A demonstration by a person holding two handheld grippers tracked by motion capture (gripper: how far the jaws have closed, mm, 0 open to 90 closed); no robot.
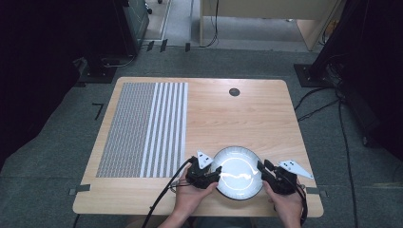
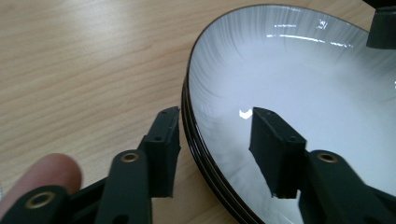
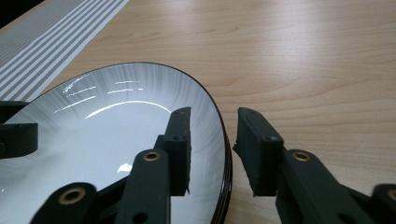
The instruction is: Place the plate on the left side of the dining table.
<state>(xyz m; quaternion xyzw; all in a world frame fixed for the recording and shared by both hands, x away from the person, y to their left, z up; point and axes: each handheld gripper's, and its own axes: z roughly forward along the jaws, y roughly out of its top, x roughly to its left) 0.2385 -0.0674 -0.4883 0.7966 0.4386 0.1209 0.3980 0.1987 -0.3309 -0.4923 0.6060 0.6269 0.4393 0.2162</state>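
Plate (image 1: 236, 172) at table (image 1: 247, 114) near edge, 6 o'clock. Left hand-held gripper (image 2: 215, 140) at its 9, right hand-held gripper (image 3: 212, 144) at 3: jaws apart, straddling rim, not clamped. Lift likely pending.

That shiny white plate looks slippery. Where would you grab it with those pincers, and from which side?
By its thin dark rim, from opposite sides. The plate is wide, shallow and glossy, so the raised edge is the part narrow enough to pinch. The left gripper and right gripper each already straddle the rim, one jaw over the white inside, one outside above the table.
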